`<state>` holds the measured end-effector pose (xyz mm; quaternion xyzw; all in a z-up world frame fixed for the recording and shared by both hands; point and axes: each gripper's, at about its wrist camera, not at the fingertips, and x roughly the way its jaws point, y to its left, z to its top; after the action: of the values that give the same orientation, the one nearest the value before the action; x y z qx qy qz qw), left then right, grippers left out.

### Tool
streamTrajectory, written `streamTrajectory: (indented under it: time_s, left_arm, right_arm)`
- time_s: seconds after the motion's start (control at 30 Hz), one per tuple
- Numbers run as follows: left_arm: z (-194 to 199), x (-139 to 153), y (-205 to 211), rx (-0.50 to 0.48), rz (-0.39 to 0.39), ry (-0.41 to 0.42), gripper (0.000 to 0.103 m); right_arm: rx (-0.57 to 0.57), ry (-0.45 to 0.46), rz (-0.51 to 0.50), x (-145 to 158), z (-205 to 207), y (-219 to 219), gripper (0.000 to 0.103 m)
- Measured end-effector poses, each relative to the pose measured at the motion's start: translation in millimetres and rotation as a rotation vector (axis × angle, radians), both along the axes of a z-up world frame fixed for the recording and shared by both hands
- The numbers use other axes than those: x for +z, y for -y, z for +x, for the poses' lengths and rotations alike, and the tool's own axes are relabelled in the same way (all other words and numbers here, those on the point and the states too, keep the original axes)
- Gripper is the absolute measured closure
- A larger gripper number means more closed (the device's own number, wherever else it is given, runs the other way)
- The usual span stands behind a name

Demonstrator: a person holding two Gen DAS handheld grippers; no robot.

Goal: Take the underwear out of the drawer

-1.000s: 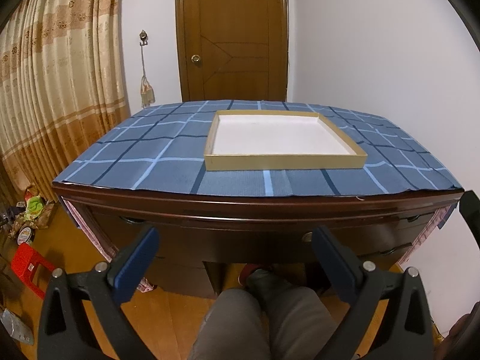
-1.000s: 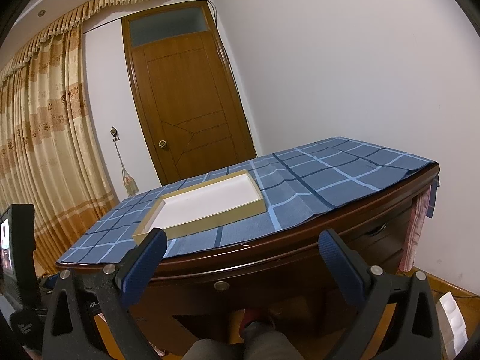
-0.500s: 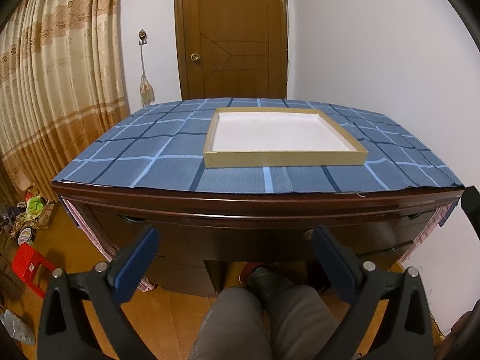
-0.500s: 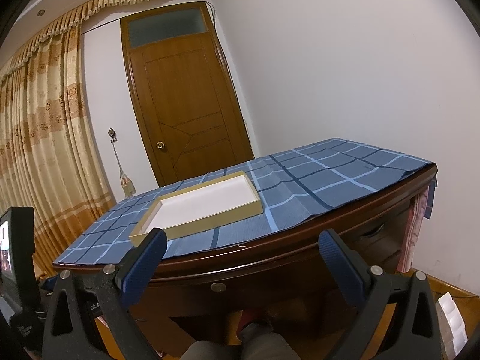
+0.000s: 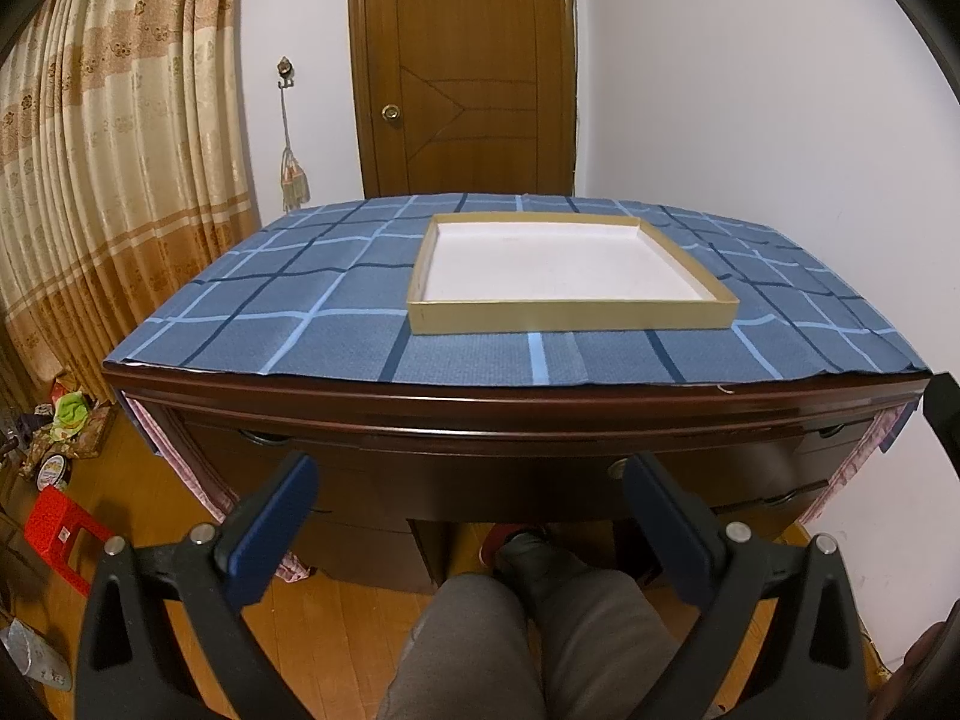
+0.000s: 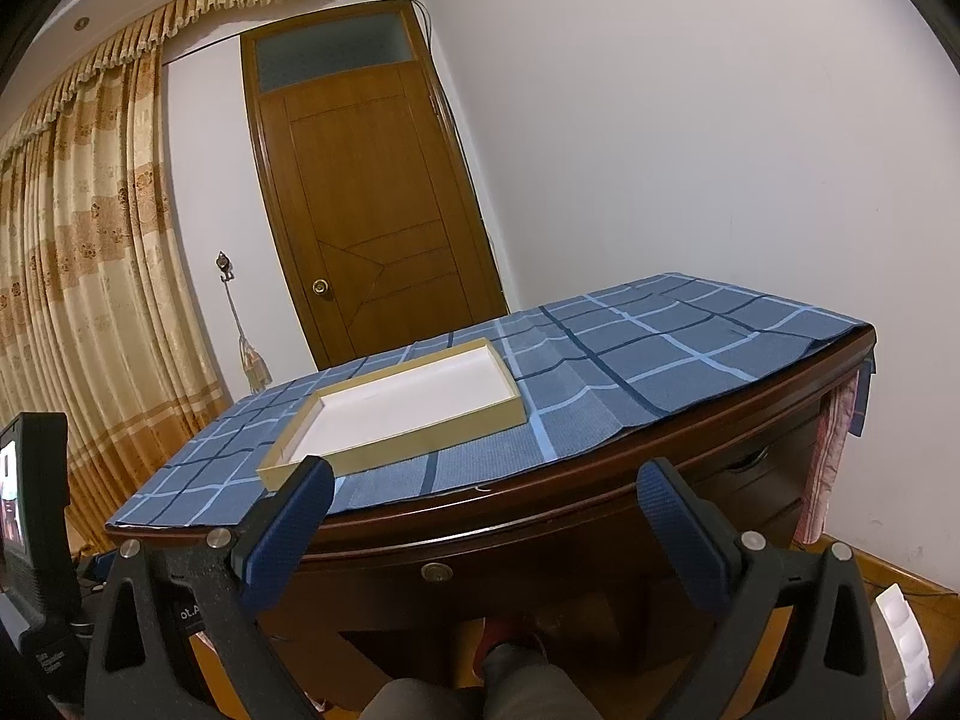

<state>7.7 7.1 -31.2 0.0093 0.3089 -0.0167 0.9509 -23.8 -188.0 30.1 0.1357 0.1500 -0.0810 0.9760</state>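
**Both grippers wide apart and empty before a closed desk drawer; underwear not in sight**

Nearest the left gripper (image 5: pixel 468 504), directly beneath it, is the person's knee (image 5: pixel 516 642) in grey trousers, with a dark shoe just ahead of it on the wooden floor. The jaws stand wide, nothing between the blue pads (image 5: pixel 273 522). The right gripper (image 6: pixel 483 516) is likewise spread wide and empty (its left pad overlaps the near corner of the tray only in line of sight, not in contact).

Just ahead of both grippers, apart from them, is the dark wooden desk (image 5: pixel 540 414). Its centre drawer (image 6: pixel 480 564) sits flush and closed, a round brass knob (image 6: pixel 436 572) between the right gripper's fingers in that view. Side drawers to the right of it are also shut. The underwear cannot be seen in either view.

Above and beyond the drawer front, a blue checked cloth (image 5: pixel 288 306) covers the desk top. A shallow tan tray (image 5: pixel 570 321) with a white floor lies on the cloth, ahead of the left gripper and ahead-left of the right one.

Farthest out, a brown door (image 5: pixel 462 66) stands closed in the back wall. Patterned curtains (image 5: pixel 90 180) hang far to the left.
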Motion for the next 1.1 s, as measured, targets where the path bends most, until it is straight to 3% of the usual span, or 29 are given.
streamTrajectory:
  time_s: [0.63,1.1]
  left_arm:
    - [23.2,-19.3,0.5,-0.001,0.007,-0.046,0.000]
    - [52.0,-54.7,-3.8,-0.005,0.025,-0.068,0.000]
  right_arm:
    - [0.005,-0.051,0.000,-14.2,20.4,7.3,0.001]
    - [0.055,-0.117,0.013,-49.4,54.7,19.9,0.001]
